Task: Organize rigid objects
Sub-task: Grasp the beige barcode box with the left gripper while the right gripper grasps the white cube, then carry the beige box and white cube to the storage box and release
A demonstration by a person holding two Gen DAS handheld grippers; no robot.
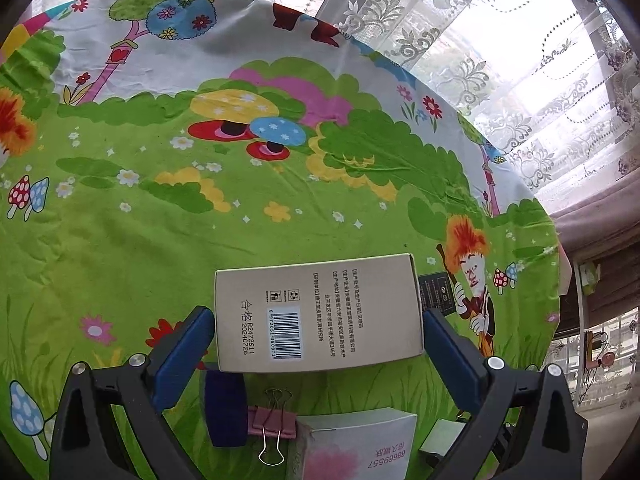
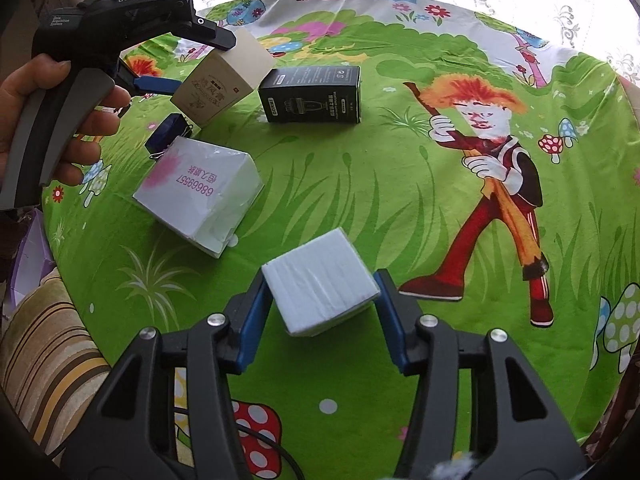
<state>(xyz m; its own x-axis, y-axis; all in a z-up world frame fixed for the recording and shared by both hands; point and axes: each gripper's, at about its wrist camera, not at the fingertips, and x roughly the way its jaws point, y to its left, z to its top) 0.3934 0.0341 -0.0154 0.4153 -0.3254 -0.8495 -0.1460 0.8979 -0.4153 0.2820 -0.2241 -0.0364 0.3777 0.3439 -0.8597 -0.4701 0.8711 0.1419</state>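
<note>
While the beige box (image 1: 318,314) is held clear of the desk (image 1: 160,240) by the closed left hand-held gripper (image 1: 318,344) and the white block (image 2: 320,286) is clamped in the right hand-held gripper (image 2: 320,316), both should be set down squarely beside the black box (image 2: 310,94).

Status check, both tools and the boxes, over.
Left tool shut on beige box, lifted. Right tool shut on white block. Black box, pink-print box on tablecloth ahead.

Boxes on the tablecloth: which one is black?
The black box lying beyond the beige box, held off the cloth in the left gripper; the others are white or beige.
</note>
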